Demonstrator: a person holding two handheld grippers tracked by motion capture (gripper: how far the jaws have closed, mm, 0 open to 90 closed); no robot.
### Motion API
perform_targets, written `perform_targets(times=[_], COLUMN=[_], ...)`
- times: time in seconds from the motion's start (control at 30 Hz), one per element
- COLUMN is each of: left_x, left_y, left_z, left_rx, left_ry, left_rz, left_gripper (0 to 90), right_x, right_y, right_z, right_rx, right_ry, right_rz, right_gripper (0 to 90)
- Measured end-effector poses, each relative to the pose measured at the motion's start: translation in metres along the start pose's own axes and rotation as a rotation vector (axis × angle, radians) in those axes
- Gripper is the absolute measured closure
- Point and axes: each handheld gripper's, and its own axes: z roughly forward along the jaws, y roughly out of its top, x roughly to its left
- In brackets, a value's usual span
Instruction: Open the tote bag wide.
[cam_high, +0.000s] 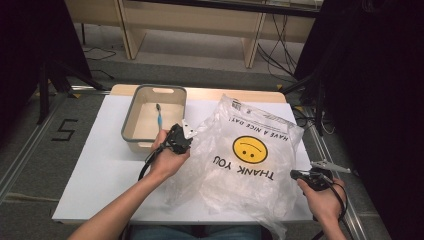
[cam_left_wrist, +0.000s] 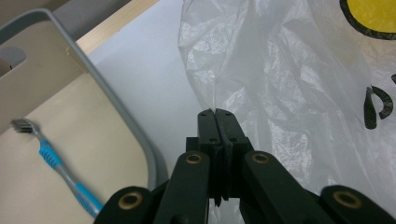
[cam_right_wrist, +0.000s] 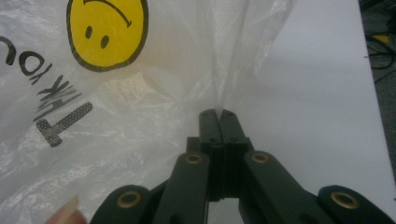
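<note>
A clear plastic bag (cam_high: 245, 160) printed with a yellow smiley and "THANK YOU" lies spread over the white table top (cam_high: 100, 165). My left gripper (cam_high: 186, 136) is shut on the bag's left edge beside the tray; in the left gripper view its jaws (cam_left_wrist: 216, 113) pinch the thin film (cam_left_wrist: 280, 70). My right gripper (cam_high: 296, 174) is shut on the bag's right edge; the right gripper view shows the plastic bag (cam_right_wrist: 140, 93) drawn up from the closed tips (cam_right_wrist: 217, 113).
A grey-rimmed beige tray (cam_high: 129, 131) at the back left holds a blue toothbrush (cam_high: 159, 118), also visible as the toothbrush (cam_left_wrist: 60, 168) in the tray (cam_left_wrist: 126, 126). Wooden furniture and cables stand beyond the table. The floor drops off at both sides.
</note>
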Motion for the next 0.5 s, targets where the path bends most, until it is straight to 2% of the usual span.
perform_targets(times=[0.1, 0.13, 0.23, 0.3, 0.33, 0.37, 0.4, 0.43, 0.47, 0.5], left_x=[-0.004, -0.004, -0.006, -0.009, -0.009, -0.012, -0.012, -0.015, -0.015, -0.02], left_y=[0.002, 0.002, 0.003, 0.003, 0.003, 0.001, 0.001, -0.001, -0.001, -0.005], left_z=[0.004, 0.004, 0.001, -0.005, -0.005, -0.015, -0.015, -0.029, -0.029, -0.042], left_rx=[-0.021, -0.021, -0.069, -0.088, -0.088, -0.104, -0.104, -0.114, -0.114, -0.131], left_ry=[0.005, 0.005, 0.013, 0.022, 0.022, 0.012, 0.012, 0.007, 0.007, -0.02], left_rz=[0.009, 0.009, 0.042, 0.051, 0.051, 0.049, 0.049, 0.063, 0.063, 0.064], left_gripper=[88.0, 84.3, 66.7, 54.6, 50.7, 48.2, 45.7, 43.5, 42.6, 42.6], right_x=[-0.005, -0.006, -0.008, -0.008, -0.008, -0.007, -0.005, -0.004, -0.003, -0.002], right_y=[-0.001, -0.001, -0.004, -0.007, -0.007, -0.009, -0.009, -0.008, -0.007, -0.006], right_z=[0.001, 0.001, 0.005, 0.008, 0.008, 0.01, 0.01, 0.008, 0.006, 0.004], right_rx=[0.002, 0.008, 0.046, 0.081, 0.081, 0.099, 0.098, 0.092, 0.079, 0.059], right_ry=[-0.021, -0.025, -0.038, -0.033, -0.033, -0.024, -0.029, -0.034, -0.043, -0.049], right_rz=[0.015, 0.018, 0.022, 0.021, 0.021, 0.005, -0.005, -0.019, -0.033, -0.056], right_gripper=[90.0, 90.0, 89.7, 81.2, 81.2, 74.4, 71.2, 67.1, 63.3, 61.0])
